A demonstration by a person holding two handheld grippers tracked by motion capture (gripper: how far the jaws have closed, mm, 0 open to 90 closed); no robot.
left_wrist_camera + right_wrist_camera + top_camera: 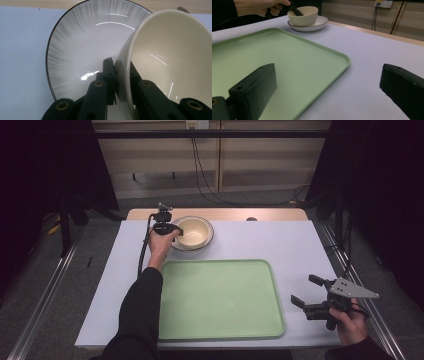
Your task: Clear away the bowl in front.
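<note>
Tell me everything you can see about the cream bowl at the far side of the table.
The bowl is cream, glossy like glazed ceramic, and empty inside. It stands on a white plate with a thin dark rim, beyond the green tray. In the left gripper view it looks tilted on the plate. The left gripper is shut on its rim, one jaw inside the wall and one outside.

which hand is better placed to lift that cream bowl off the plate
Left. The left gripper already pinches the cream bowl rim, one jaw inside, one outside. The right gripper is open beside the green tray, far away.
</note>
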